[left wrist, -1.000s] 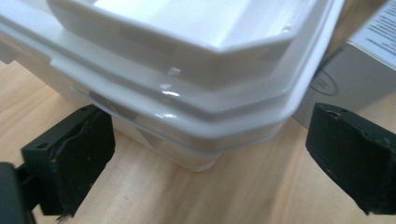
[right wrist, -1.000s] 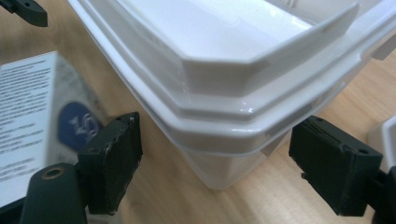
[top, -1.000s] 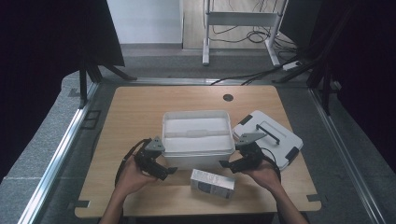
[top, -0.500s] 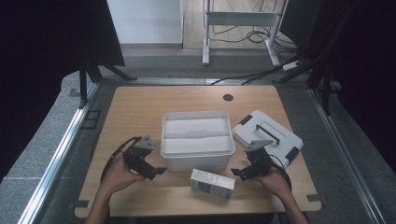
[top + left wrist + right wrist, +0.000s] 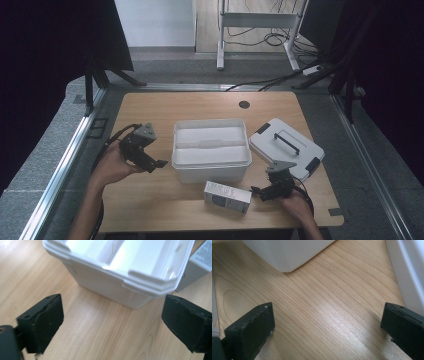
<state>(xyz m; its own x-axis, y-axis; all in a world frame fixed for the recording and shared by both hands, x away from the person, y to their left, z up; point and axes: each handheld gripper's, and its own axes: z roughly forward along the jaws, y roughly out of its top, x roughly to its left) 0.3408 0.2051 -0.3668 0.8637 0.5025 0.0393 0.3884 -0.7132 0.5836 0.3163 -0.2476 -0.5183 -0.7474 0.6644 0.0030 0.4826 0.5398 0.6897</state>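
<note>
Looking down from the high view, the left gripper (image 5: 150, 161) hovers left of the white bin (image 5: 211, 149), while the right gripper (image 5: 261, 191) sits lower right beside a small box (image 5: 227, 196); a lid (image 5: 286, 147) lies right of the bin on the wooden table (image 5: 200, 105). The left gripper view shows wide jaws facing the bin's corner. The right gripper view shows jaws spread wide over bare wood.

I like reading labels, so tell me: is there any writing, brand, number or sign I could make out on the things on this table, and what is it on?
Small carton: dark print on its side, too small to read from the high view.
The same carton, in the left gripper view: rows of fine text, too blurred to quote.
White bin: no writing seen.
Lid: no writing seen.
So nothing here can be read.
</note>
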